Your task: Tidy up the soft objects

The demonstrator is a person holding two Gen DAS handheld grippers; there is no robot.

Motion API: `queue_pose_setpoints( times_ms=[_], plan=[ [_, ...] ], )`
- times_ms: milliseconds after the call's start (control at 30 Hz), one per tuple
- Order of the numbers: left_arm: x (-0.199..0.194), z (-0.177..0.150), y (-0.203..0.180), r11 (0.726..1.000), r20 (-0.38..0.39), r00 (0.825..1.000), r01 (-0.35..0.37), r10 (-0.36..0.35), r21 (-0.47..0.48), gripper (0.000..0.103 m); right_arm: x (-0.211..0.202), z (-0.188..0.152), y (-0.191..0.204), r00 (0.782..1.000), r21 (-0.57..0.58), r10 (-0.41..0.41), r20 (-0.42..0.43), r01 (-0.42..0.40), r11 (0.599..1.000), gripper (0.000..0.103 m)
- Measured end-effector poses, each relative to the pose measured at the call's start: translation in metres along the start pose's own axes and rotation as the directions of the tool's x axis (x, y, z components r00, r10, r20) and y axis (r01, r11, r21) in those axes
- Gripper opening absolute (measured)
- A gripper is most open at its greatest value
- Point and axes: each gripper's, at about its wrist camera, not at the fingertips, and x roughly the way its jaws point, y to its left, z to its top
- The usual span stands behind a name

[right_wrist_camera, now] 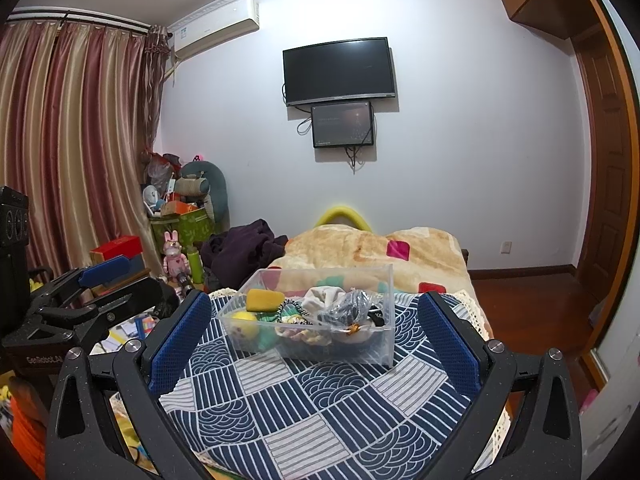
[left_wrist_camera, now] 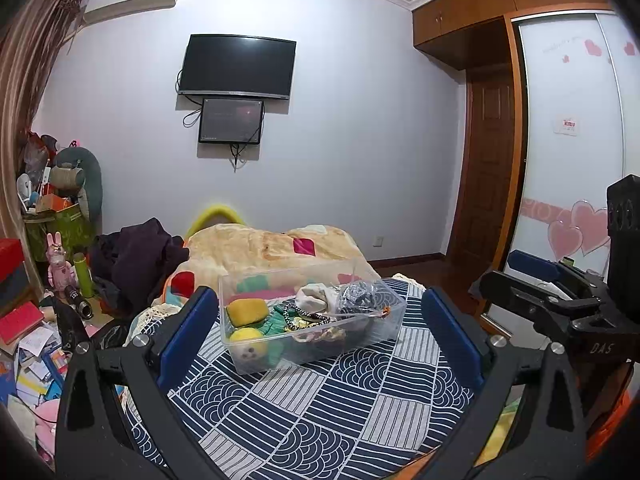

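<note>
A clear plastic bin (left_wrist_camera: 384, 320) stands on the blue patterned bedspread (left_wrist_camera: 320, 412). It holds soft things: a yellow sponge (left_wrist_camera: 247, 310), a yellow round plush toy (left_wrist_camera: 249, 345), green cloth, a white sock and a clear bag of dark items (left_wrist_camera: 360, 298). The bin also shows in the right wrist view (right_wrist_camera: 360, 350), with the sponge (right_wrist_camera: 263, 299) and plush toy (right_wrist_camera: 243, 323). My left gripper (left_wrist_camera: 318, 328) is open and empty, held short of the bin. My right gripper (right_wrist_camera: 316, 328) is open and empty, also short of the bin.
A beige blanket (left_wrist_camera: 272, 246) and a dark purple garment (left_wrist_camera: 140, 256) lie behind the bin. Cluttered boxes, books and a pink rabbit figure (left_wrist_camera: 60, 260) fill the floor at the left. A wardrobe (left_wrist_camera: 568, 152) stands at the right.
</note>
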Motion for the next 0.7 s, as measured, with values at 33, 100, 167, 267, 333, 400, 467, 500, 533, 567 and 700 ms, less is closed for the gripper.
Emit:
queue_pose_setpoints(
  times_ms=[33,100,167,267,333,400,467,500,533,567,700],
  plan=[
    [0.0000,0.0001,0.0000,1.000,0.001,1.000,0.003,-0.003,-0.001,0.103,0.0001,0.0002,-0.0001,1.000,0.000,0.001,0.000,-0.001,1.000,0.103],
    [-0.0009,-0.0003,0.0004,1.000,0.003,1.000,0.015,-0.015,-0.008,0.103,0.0000,0.0000,0.0001,1.000,0.000,-0.001,0.000,0.001,1.000,0.103],
    [-0.0027,-0.0011,0.0009,1.000,0.011,1.000,0.025,-0.025,-0.014,0.103,0.0001,0.0004,-0.0001,1.000,0.001,0.001,-0.001,-0.001,1.000,0.103],
    [-0.0028,-0.0016,0.0006,1.000,0.016,1.000,0.013,-0.013,-0.010,0.103,0.0000,-0.0001,0.0001,1.000,0.000,0.001,0.000,-0.001,1.000,0.103],
    [-0.0016,-0.0023,0.0009,1.000,0.008,1.000,0.015,-0.015,-0.012,0.103,-0.0001,0.0003,0.0002,1.000,0.000,0.000,-0.001,0.000,1.000,0.103],
    [-0.0002,-0.0027,0.0019,1.000,0.003,1.000,0.017,-0.016,-0.019,0.103,-0.0002,-0.0005,0.0009,1.000,-0.001,0.001,-0.001,-0.001,1.000,0.103],
    [0.0007,-0.0027,0.0028,1.000,0.000,1.000,0.016,-0.016,-0.022,0.103,-0.0001,-0.0011,0.0017,1.000,-0.002,0.001,-0.002,-0.001,1.000,0.103],
    [0.0011,-0.0025,0.0031,1.000,-0.001,1.000,0.014,-0.014,-0.022,0.103,-0.0003,-0.0007,0.0017,1.000,-0.003,0.001,-0.002,-0.001,1.000,0.103],
    [0.0013,-0.0026,0.0032,1.000,-0.002,1.000,0.013,-0.013,-0.022,0.103,-0.0001,-0.0011,0.0024,1.000,-0.003,0.001,-0.003,-0.001,1.000,0.103],
    [0.0015,-0.0027,0.0029,1.000,-0.002,1.000,0.013,-0.014,-0.022,0.103,0.0000,-0.0013,0.0028,1.000,-0.003,0.001,-0.003,-0.001,1.000,0.103],
    [0.0027,-0.0028,0.0022,1.000,-0.006,1.000,0.019,-0.019,-0.021,0.103,0.0008,-0.0018,0.0049,1.000,-0.002,0.001,-0.008,-0.001,1.000,0.103]
  ],
)
